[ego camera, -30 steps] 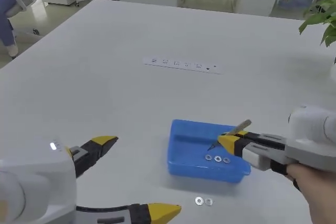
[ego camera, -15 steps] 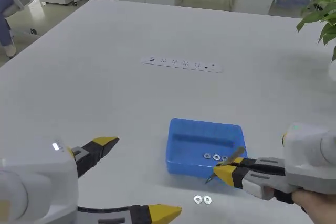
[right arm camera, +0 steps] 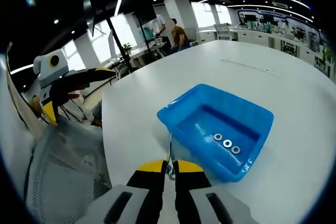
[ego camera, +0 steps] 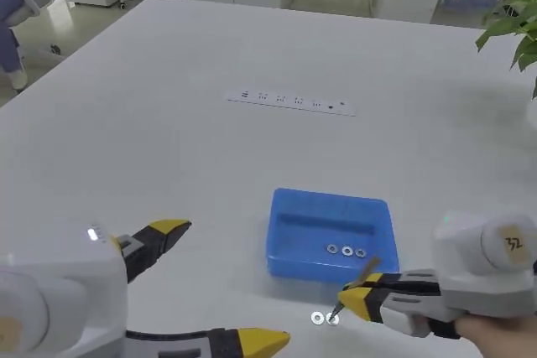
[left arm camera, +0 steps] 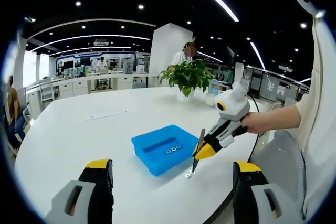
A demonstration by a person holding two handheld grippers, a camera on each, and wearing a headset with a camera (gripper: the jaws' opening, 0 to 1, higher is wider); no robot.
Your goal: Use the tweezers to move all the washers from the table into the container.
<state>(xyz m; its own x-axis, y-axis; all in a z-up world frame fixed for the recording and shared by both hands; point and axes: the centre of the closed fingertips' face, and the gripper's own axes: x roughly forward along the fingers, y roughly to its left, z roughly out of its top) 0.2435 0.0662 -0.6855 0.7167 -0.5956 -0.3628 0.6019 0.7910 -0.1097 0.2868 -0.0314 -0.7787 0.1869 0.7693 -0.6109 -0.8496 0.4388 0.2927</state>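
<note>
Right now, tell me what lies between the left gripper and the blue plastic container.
Bare white tabletop separates the left gripper from the blue plastic container, in the head view.

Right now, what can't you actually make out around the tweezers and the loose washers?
- Tweezers tips touching the table washers or above them: head view, too small; right gripper view, the right gripper's yellow jaws hide them.
- Count of table washers: left gripper view, one blurred speck.
- Left gripper body: head view, cut by the bottom edge.
</note>
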